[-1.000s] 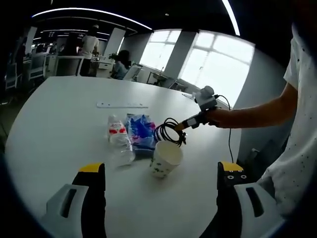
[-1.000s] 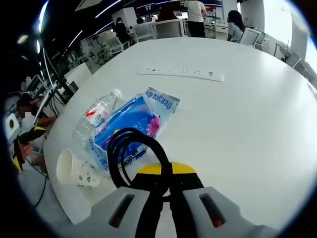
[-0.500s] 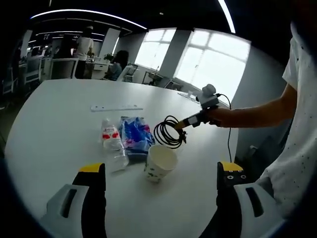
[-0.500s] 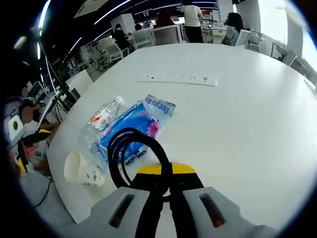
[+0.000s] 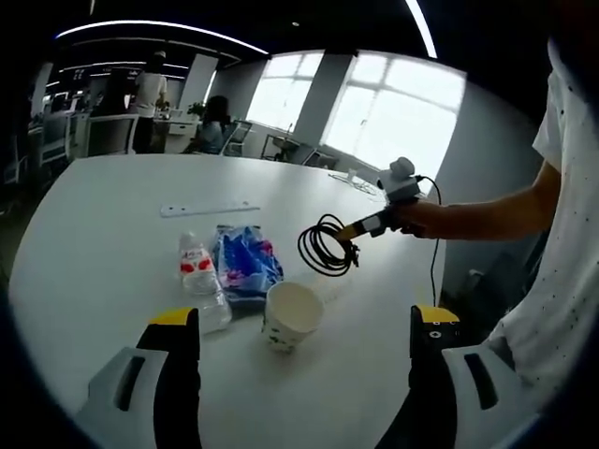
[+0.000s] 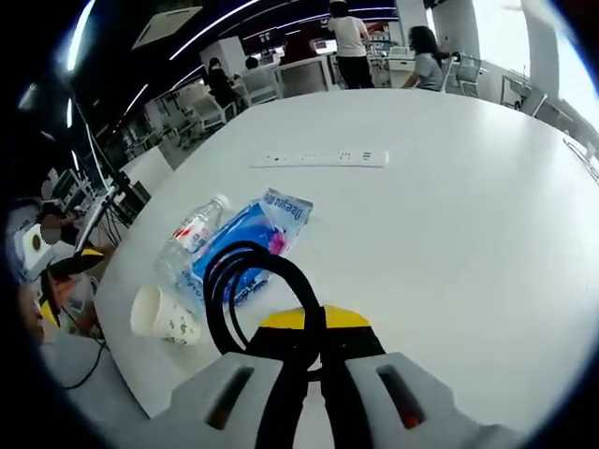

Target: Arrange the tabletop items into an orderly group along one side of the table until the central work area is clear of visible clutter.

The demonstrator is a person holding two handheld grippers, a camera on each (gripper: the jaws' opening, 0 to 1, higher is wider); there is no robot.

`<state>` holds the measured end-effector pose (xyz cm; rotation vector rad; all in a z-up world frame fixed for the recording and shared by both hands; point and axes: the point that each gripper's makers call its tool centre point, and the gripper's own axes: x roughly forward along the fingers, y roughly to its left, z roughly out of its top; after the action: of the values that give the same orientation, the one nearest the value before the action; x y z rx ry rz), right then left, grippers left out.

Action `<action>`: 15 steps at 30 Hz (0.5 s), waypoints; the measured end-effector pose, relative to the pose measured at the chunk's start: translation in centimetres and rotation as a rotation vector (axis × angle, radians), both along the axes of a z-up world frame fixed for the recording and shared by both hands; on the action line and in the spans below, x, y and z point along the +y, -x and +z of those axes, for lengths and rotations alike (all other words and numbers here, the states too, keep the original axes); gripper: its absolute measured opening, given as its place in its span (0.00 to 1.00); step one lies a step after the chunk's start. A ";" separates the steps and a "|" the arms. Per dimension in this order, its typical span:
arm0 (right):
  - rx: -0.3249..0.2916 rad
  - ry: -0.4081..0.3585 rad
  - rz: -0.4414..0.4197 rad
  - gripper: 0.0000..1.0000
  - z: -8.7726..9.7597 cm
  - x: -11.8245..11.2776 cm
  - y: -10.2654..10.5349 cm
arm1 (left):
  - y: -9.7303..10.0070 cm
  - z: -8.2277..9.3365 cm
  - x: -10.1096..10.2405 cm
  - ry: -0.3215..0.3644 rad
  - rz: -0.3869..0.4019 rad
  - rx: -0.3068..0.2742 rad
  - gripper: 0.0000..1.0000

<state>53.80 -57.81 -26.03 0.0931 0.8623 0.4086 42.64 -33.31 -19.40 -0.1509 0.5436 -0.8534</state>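
A coiled black cable (image 6: 245,290) hangs in the air, with my right gripper (image 6: 314,360) shut on it. In the left gripper view the same cable (image 5: 325,248) dangles from the right gripper (image 5: 358,227) above the table's right part. A paper cup (image 5: 291,315) lies on its side on the white table (image 5: 103,234), beside a blue tissue pack (image 5: 242,263) and a lying plastic water bottle (image 5: 199,280). My left gripper (image 5: 304,351) is open, its jaws wide apart near the table's front edge, short of the cup. The right gripper view has the cup (image 6: 165,316), pack (image 6: 245,240) and bottle (image 6: 190,239) too.
A white power strip (image 5: 208,208) lies farther back on the table, also the strip (image 6: 320,159) in the right gripper view. A person's arm (image 5: 487,217) reaches in from the right. Desks, chairs and people stand beyond the far edge of the table (image 6: 449,187).
The right gripper has lifted the cable higher and away from the cup. Both views have drawn back a little, so the items look smaller.
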 end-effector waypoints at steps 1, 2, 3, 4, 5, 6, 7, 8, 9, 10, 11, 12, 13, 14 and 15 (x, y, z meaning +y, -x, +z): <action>0.000 -0.002 -0.003 0.00 0.0 -0.2 0.0 | 0.0 0.0 -0.1 0.000 -0.001 0.000 0.96; -0.002 -0.009 -0.015 0.00 0.1 -0.8 0.1 | 0.0 0.1 -0.2 -0.002 -0.003 -0.001 0.96; -0.002 -0.011 -0.019 0.00 0.2 -1.0 0.3 | 0.0 0.1 -0.3 -0.003 -0.005 -0.002 0.96; -0.003 -0.013 -0.023 0.00 0.3 -1.4 0.5 | 0.1 0.2 -0.5 -0.003 -0.008 -0.001 0.96; -0.006 -0.011 -0.027 0.00 0.5 -1.6 0.6 | 0.1 0.2 -0.6 -0.005 -0.010 -0.001 0.96; -0.010 -0.010 -0.032 0.00 0.6 -2.0 0.7 | 0.2 0.3 -0.8 -0.007 -0.013 -0.003 0.96; -0.011 -0.012 -0.036 0.00 0.7 -2.2 0.8 | 0.2 0.3 -0.9 -0.006 -0.016 -0.003 0.96; -0.014 -0.019 -0.045 0.00 1.0 -2.6 1.0 | 0.2 0.4 -1.2 -0.005 -0.019 -0.002 0.96; -0.019 -0.022 -0.053 0.00 1.2 -3.0 1.1 | 0.2 0.5 -1.4 -0.008 -0.022 -0.003 0.96; -0.022 -0.023 -0.056 0.00 1.3 -3.2 1.3 | 0.3 0.5 -1.6 -0.006 -0.024 -0.003 0.96; -0.022 -0.026 -0.061 0.00 1.5 -3.5 1.5 | 0.3 0.6 -1.8 -0.005 -0.027 -0.003 0.95; -0.025 -0.029 -0.064 0.00 1.6 -3.7 1.6 | 0.2 0.7 -2.1 -0.006 -0.031 -0.005 0.95; -0.028 -0.031 -0.066 0.00 1.8 -3.9 1.8 | 0.2 0.8 -2.5 -0.005 -0.035 -0.008 0.95; -0.030 -0.035 -0.070 0.00 1.9 -4.1 2.0 | 0.1 1.0 -2.9 -0.001 -0.039 -0.009 0.95; -0.034 -0.040 -0.073 0.00 2.1 -4.3 2.1 | 0.0 1.2 -3.4 0.000 -0.043 -0.011 0.94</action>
<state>51.66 -62.11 -23.89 0.1535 0.8151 0.3576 42.61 -36.66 -18.24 -0.1351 0.5378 -0.8961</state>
